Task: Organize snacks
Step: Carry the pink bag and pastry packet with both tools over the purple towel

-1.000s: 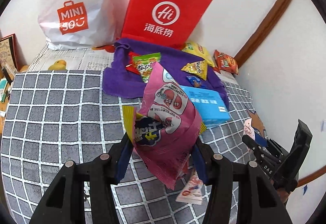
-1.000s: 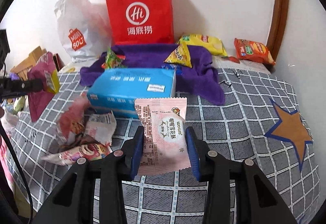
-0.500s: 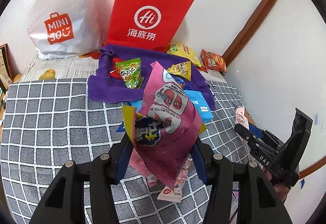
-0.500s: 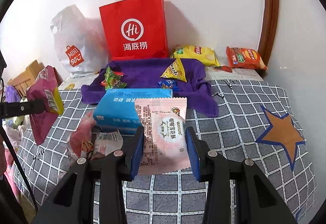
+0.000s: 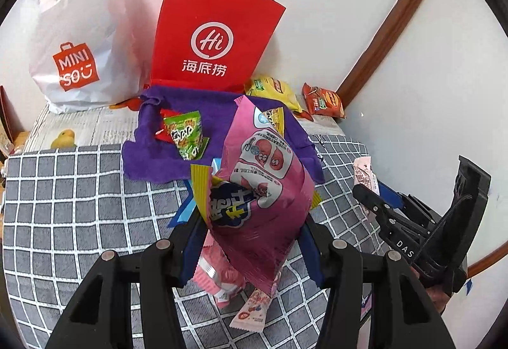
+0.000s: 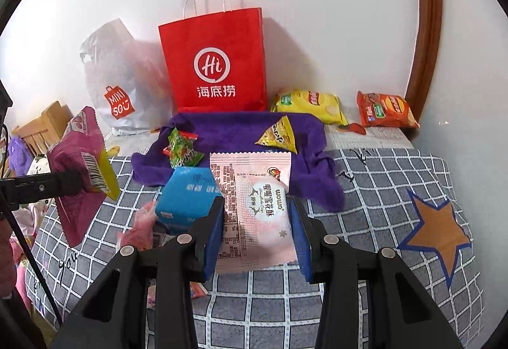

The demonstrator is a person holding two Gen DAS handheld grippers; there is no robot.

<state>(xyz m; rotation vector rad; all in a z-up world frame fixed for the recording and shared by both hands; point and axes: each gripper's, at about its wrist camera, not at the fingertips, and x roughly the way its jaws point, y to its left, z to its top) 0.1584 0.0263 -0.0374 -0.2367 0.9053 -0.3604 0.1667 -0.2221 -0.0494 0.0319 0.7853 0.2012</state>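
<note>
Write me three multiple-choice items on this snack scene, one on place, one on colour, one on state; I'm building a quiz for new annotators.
1. Where does the green snack packet lie?
A. on the purple cloth
B. inside the red paper bag
C. on the orange star patch

2. What colour is the box lying on the checked cover in front of the purple cloth?
A. blue
B. yellow
C. white

3. What is the right gripper doing?
A. standing open with nothing between its jaws
B. gripping a pale pink packet
C. gripping the yellow chip bag

Answers:
1 A: the green packet rests on the cloth, in front of the upright bag.
2 A: the right wrist view shows its blue faces.
3 B: both pads press the packet's sides, clear of the cover.
</note>
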